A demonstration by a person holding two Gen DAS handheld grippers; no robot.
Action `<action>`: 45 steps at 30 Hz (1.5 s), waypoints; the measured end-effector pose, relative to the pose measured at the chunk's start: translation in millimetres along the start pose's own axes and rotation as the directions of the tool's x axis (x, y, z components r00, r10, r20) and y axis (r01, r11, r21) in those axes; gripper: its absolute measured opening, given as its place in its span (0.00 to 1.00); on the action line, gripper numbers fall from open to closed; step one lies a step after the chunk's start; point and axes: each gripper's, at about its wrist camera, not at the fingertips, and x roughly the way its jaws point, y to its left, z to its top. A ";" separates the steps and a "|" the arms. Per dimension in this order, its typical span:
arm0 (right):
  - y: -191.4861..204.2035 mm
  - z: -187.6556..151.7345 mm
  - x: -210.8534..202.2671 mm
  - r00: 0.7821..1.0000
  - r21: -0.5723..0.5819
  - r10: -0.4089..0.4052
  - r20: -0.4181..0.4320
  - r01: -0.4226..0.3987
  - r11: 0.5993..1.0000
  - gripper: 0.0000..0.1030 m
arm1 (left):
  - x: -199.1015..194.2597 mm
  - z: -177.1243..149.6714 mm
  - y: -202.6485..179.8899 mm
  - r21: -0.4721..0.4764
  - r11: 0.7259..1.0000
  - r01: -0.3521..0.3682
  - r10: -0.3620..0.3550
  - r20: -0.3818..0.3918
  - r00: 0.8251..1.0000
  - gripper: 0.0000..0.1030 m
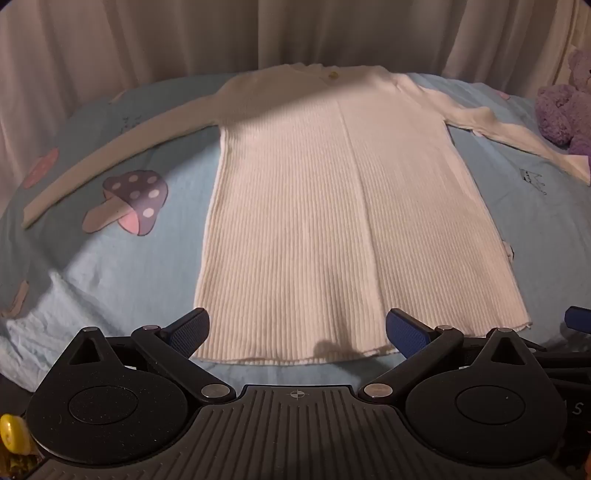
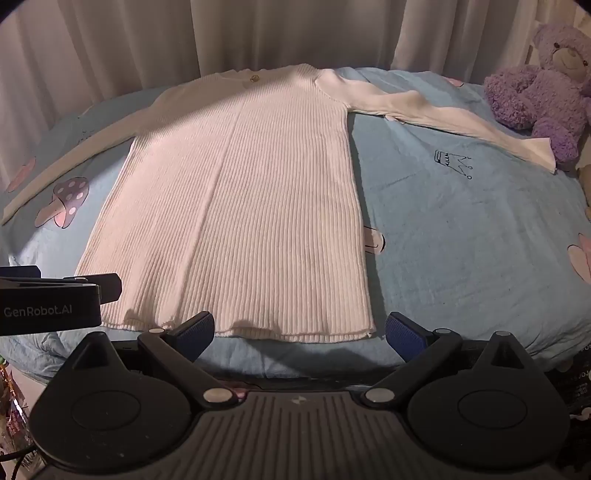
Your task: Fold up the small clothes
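Both hand-held grippers, left (image 1: 295, 332) and right (image 2: 299, 332), hover with jaws wide apart and empty over the near hem of a white ribbed top (image 2: 236, 199) spread flat on the blue bed (image 2: 461, 229), sleeves outstretched, a purple teddy (image 2: 543, 88) far right.

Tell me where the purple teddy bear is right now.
The purple teddy bear sits at the far right of the bed in the right wrist view, by the curtain, just beyond the cuff of the white sweater.
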 end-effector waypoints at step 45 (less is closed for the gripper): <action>2.0 4.3 -1.2 1.000 -0.012 0.006 0.011 -0.006 1.000 0.96 | 9.2 -2.0 1.3 -0.001 1.000 0.000 0.000 -0.014 1.000 1.00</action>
